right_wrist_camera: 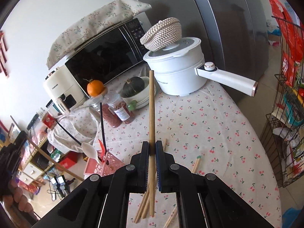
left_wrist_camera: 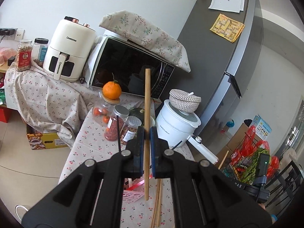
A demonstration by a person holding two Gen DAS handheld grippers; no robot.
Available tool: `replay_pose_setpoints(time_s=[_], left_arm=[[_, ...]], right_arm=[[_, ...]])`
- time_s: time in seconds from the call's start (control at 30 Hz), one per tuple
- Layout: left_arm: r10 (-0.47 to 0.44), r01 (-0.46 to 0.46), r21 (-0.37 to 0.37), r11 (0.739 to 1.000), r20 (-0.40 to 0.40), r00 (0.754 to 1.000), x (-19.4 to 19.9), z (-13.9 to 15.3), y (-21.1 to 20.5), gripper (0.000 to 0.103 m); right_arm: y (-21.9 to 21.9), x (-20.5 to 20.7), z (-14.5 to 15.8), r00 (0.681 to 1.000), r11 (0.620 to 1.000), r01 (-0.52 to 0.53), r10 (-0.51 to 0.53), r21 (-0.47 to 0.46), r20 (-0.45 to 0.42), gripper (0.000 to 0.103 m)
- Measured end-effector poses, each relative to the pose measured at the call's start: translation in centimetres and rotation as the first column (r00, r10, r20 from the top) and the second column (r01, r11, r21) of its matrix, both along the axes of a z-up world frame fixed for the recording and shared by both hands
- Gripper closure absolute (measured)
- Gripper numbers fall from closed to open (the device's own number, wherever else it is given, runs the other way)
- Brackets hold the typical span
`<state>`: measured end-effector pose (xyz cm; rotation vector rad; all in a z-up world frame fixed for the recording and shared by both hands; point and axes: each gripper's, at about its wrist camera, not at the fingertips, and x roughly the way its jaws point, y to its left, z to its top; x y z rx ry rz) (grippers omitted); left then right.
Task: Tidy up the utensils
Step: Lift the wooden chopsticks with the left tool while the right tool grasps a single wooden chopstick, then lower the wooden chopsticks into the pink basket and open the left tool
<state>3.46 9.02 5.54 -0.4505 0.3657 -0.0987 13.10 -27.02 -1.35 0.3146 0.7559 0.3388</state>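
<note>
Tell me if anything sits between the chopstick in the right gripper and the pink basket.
Nothing visible does. The right gripper holds a wooden chopstick upright above the tablecloth; the pink basket sits to its left at the table edge, with only bare cloth between. A white spoon and black chopsticks already stand inside it.

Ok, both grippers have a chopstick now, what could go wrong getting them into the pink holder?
Each wooden chopstick is pinched only near its middle, so it may pivot or slip.

The pink holder sits near the table edge and already holds a white spoon and black chopsticks; a bump could tip it.

Loose chopsticks lie under the right gripper and could get knocked.
</note>
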Motion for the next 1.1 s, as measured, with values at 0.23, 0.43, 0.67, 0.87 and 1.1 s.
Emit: replay_pose_setpoints(time_s=[0.23,0.43,0.67,0.87,1.1], left_arm=[[0.093,-0.095,0.053,0.994,0.038,0.995,1.7,-1.3,0.2,0.096],[0.108,-0.109,0.148,0.983,0.015,0.994,3.3,-3.3,-1.1,0.096],[0.111,-0.099,0.135,0.986,-0.084,0.99,5.5,-6.3,-1.0,0.096],[0.062,-0.044,0.095,0.995,-0.198,0.978,7.1,-8.1,-1.1,0.096],[0.017,0.011,0.091,0.996,-0.303,0.953,6.9,-8.2,-1.3,0.078]], right_arm=[[0.9,-0.5,0.6,0.999,1.0,-0.016,0.016,-0.002,0.029,0.096],[0.9,-0.4,0.4,0.999,1.0,-0.018,0.018,-0.009,0.03,0.096],[1.1,-0.8,0.7,0.998,1.0,-0.021,0.021,0.001,0.063,0.096],[2.2,-1.5,2.0,0.992,0.998,-0.034,0.029,0.043,0.125,0.096],[4.6,-1.9,3.7,0.98,0.993,-0.052,0.03,0.107,0.199,0.096]])
